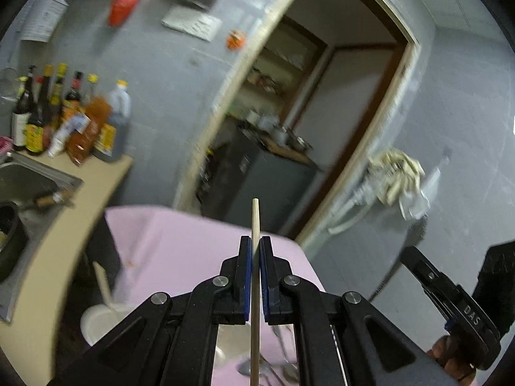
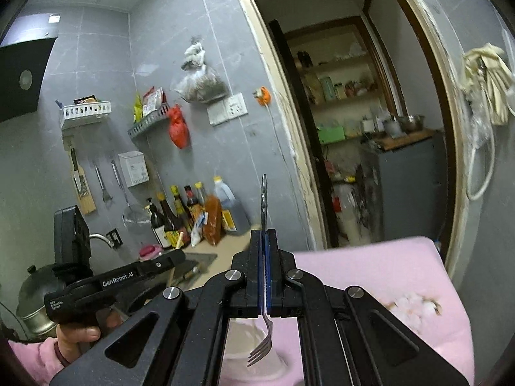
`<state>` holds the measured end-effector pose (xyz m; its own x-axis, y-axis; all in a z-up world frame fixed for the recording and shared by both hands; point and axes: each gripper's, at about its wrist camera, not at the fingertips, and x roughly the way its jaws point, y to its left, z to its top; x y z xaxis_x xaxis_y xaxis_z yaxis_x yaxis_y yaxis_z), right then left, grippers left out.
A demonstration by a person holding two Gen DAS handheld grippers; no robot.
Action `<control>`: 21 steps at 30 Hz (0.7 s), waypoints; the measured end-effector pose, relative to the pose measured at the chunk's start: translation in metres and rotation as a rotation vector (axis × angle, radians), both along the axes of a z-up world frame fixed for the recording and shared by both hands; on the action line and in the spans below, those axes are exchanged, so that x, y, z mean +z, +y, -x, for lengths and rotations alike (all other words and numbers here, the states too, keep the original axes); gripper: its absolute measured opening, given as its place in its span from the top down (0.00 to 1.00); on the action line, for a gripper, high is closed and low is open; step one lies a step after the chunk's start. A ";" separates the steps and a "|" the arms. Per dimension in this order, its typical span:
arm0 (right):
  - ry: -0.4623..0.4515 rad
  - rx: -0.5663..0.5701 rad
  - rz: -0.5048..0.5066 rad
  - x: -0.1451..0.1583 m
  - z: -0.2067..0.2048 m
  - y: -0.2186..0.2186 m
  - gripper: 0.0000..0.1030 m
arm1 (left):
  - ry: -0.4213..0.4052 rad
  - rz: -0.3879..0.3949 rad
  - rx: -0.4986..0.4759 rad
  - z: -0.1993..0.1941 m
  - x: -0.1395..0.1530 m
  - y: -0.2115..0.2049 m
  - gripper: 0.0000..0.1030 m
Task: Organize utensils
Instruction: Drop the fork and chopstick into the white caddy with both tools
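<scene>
My left gripper (image 1: 256, 241) is shut on a wooden chopstick (image 1: 255, 225), held upright above the pink-covered table (image 1: 180, 241). My right gripper (image 2: 265, 234) is shut on a metal fork (image 2: 264, 199), handle pointing up and tines (image 2: 260, 352) hanging down over a white container (image 2: 248, 337). In the left wrist view, metal utensils (image 1: 283, 363) lie on the pink cloth below, and a white cup (image 1: 99, 320) with a wooden stick sits at the lower left. The right gripper's body shows in the left wrist view (image 1: 450, 302); the left gripper's body shows in the right wrist view (image 2: 112, 283).
A counter with a sink (image 1: 29, 180) and sauce bottles (image 1: 64, 119) stands at the left. A pot (image 2: 35, 296) sits near the stove. An open doorway (image 2: 370, 128) leads to a pantry. Racks and hanging tools (image 2: 103, 180) line the grey wall.
</scene>
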<state>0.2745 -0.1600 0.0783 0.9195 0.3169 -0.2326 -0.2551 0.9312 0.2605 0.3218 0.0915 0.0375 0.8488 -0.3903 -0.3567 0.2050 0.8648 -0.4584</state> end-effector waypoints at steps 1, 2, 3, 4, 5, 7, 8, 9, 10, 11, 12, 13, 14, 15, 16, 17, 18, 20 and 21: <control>-0.006 0.004 0.007 0.001 -0.004 0.007 0.98 | -0.006 0.005 0.016 -0.004 0.001 0.008 0.95; -0.012 0.003 0.019 0.001 -0.008 0.016 0.98 | -0.013 0.011 0.036 -0.008 0.001 0.018 0.95; -0.017 0.004 0.031 0.000 -0.010 0.023 0.98 | -0.017 0.015 0.050 -0.010 0.000 0.027 0.95; -0.017 0.005 0.040 -0.001 -0.013 0.029 0.98 | -0.020 0.019 0.068 -0.014 -0.002 0.035 0.95; -0.014 0.003 0.053 -0.004 -0.017 0.037 0.98 | -0.023 0.022 0.082 -0.017 -0.005 0.041 0.95; -0.010 -0.003 0.074 -0.009 -0.020 0.046 0.98 | -0.030 0.025 0.111 -0.024 -0.010 0.053 0.95; -0.006 -0.008 0.087 -0.012 -0.022 0.050 0.98 | -0.032 0.026 0.124 -0.028 -0.014 0.058 0.95; 0.001 -0.012 0.102 -0.016 -0.025 0.054 0.98 | -0.035 0.031 0.135 -0.032 -0.018 0.062 0.95; 0.009 -0.015 0.109 -0.020 -0.027 0.057 0.98 | -0.037 0.034 0.143 -0.036 -0.020 0.064 0.95; 0.020 -0.019 0.114 -0.025 -0.029 0.060 0.98 | -0.039 0.031 0.157 -0.040 -0.024 0.067 0.95; 0.030 -0.024 0.117 -0.029 -0.031 0.063 0.98 | -0.042 0.025 0.167 -0.044 -0.028 0.070 0.95; 0.036 -0.027 0.120 -0.032 -0.032 0.062 0.98 | -0.044 0.021 0.174 -0.047 -0.030 0.073 0.95; 0.039 -0.032 0.124 -0.036 -0.033 0.063 0.98 | -0.048 0.017 0.184 -0.050 -0.033 0.075 0.95; 0.040 -0.037 0.132 -0.040 -0.034 0.065 0.98 | -0.051 0.016 0.192 -0.051 -0.035 0.077 0.95; 0.041 -0.040 0.137 -0.043 -0.035 0.067 0.98 | -0.058 0.013 0.203 -0.053 -0.038 0.079 0.95; 0.043 -0.045 0.142 -0.046 -0.036 0.069 0.98 | -0.062 0.010 0.212 -0.055 -0.041 0.080 0.95; 0.042 -0.050 0.147 -0.048 -0.037 0.070 0.98 | -0.064 0.008 0.215 -0.056 -0.042 0.080 0.95; 0.035 -0.059 0.161 -0.054 -0.037 0.073 0.98 | -0.072 0.002 0.230 -0.056 -0.046 0.080 0.95; 0.032 -0.061 0.165 -0.057 -0.037 0.075 0.98 | -0.081 -0.006 0.243 -0.055 -0.048 0.079 0.95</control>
<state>0.3117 -0.0851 0.0216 0.9271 0.2154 -0.3068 -0.1904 0.9756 0.1095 0.3771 0.1709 -0.0108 0.9432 -0.1696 -0.2858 0.0267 0.8959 -0.4434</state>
